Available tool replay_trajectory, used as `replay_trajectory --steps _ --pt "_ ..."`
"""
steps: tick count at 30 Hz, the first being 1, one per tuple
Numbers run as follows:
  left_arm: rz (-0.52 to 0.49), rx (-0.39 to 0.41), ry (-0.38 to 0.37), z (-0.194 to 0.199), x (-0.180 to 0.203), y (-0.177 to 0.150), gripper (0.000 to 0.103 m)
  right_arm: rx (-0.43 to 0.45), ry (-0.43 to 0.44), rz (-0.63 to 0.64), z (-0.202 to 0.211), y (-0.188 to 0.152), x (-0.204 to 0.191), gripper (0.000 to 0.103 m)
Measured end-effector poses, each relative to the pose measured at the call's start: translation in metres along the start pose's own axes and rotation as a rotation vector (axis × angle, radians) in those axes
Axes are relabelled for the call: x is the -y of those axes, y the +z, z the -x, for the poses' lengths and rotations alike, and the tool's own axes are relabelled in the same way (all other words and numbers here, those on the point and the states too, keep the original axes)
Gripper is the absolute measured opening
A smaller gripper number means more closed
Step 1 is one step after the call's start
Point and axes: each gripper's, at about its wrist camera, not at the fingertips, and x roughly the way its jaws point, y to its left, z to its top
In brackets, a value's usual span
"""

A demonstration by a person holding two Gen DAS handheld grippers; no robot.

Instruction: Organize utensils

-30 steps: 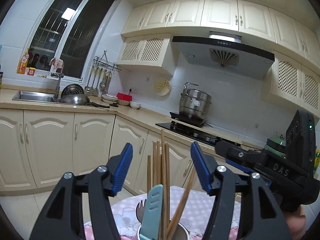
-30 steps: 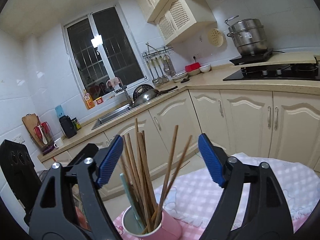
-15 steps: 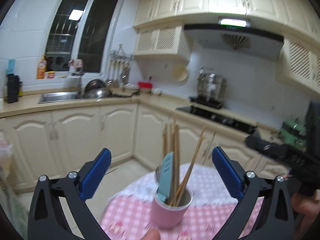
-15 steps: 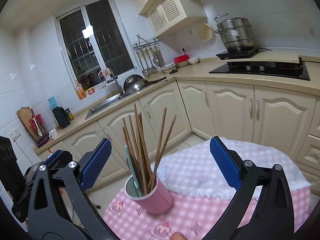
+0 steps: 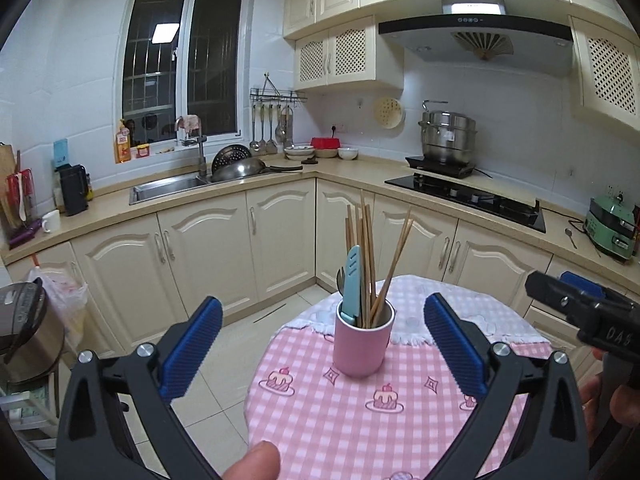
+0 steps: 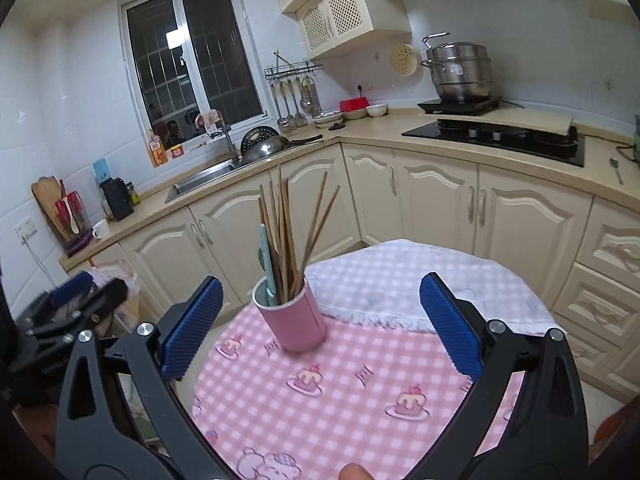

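A pink cup (image 5: 363, 344) (image 6: 293, 318) stands upright on a round table with a pink checked cloth (image 5: 332, 420) (image 6: 320, 412). Inside it are several wooden chopsticks (image 5: 366, 248) (image 6: 286, 232), a light blue handled utensil (image 5: 352, 284) (image 6: 267, 268) and a metal fork head (image 5: 340, 278). My left gripper (image 5: 322, 344) is wide open, back from the cup, nothing between its blue pads. My right gripper (image 6: 320, 328) is also wide open and empty, the cup ahead of it toward its left finger. Each gripper shows at the edge of the other's view.
Cream cabinets and a counter (image 5: 240, 196) run behind the table, with a sink (image 5: 168, 188), a black hob (image 5: 464, 196) and a steel pot (image 5: 446, 136). A white cloth (image 6: 400, 280) covers the table's far part. A bin (image 5: 24, 328) stands at left. A spoon (image 6: 616, 168) lies on the counter.
Both grippers have opened wide and drawn back from the cup, which now stands whole on the table ahead of them. The chopsticks and utensils stay in the cup.
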Motion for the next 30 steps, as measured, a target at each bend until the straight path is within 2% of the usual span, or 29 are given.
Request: replay_trajectory --steps 12,19,30 --pt "-0.011 0.033 0.047 0.037 0.011 -0.020 0.099 0.020 -0.064 0.062 0.024 -0.022 -0.008 0.097" --pt "0.011 0.069 0.076 0.049 0.008 -0.028 0.099 0.050 -0.075 0.090 0.038 -0.024 -0.018 0.097" --pt "0.027 0.105 0.071 0.067 0.005 -0.026 0.099 0.087 -0.069 0.108 0.052 -0.023 -0.029 0.097"
